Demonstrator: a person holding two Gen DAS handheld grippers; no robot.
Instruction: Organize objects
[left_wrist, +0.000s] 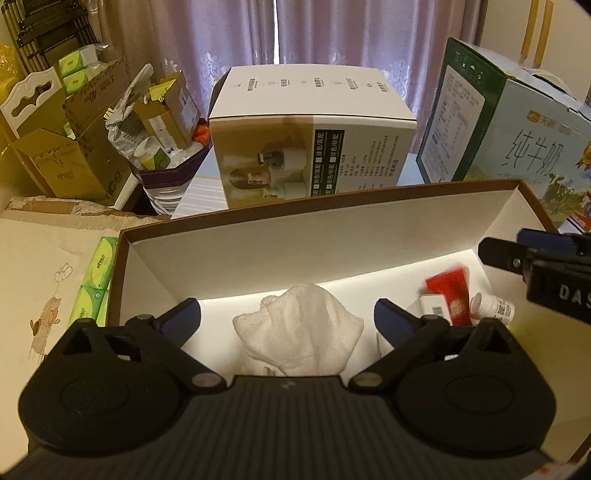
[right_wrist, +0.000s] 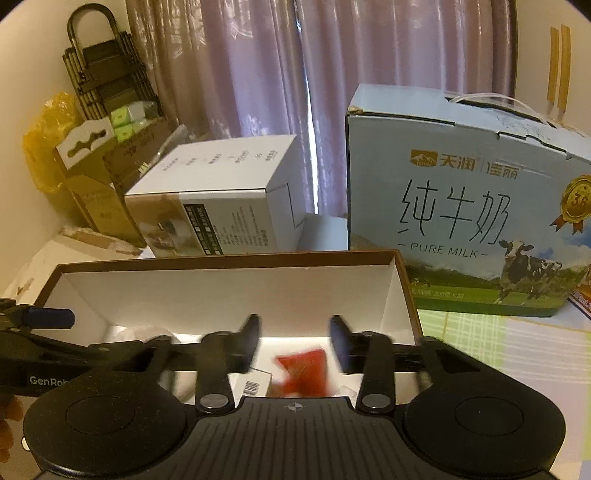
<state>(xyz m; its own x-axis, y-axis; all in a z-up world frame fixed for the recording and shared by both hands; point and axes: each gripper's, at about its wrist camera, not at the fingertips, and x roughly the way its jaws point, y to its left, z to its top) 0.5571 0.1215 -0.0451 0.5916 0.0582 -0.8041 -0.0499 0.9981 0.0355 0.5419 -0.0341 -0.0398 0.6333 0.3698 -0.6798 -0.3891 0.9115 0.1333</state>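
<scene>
Over the open cardboard box (left_wrist: 388, 201) now, both grippers hovering above its white interior. Left gripper (left_wrist: 287, 314) spread wide, fingers released, nothing between them, poised directly above the crumpled white cloth (left_wrist: 299, 326) lying on the box floor toward the left half. Cloth straight ahead and below those fingers, bunched with no clear long axis, so a plain drop and pinch looks the likely move. Right gripper (right_wrist: 294, 341) also spread apart and empty, hanging over the red packet (right_wrist: 304, 373) at the right end of the box, blurred, tilted, long axis running roughly near to far. Beside the red packet a small white bottle (left_wrist: 491, 306) lying on its side and a barcoded carton (right_wrist: 253, 386) just left of it. Left clearly nearer the cloth, right nearer the packet. Box walls the main obstacle, especially the right end wall close to the right fingers. Beyond the far wall, a white appliance box (left_wrist: 314, 136) and a milk carton case (right_wrist: 465, 206) standing on the counter, well clear. Green tissue packs (left_wrist: 96, 280) just outside the left wall
</scene>
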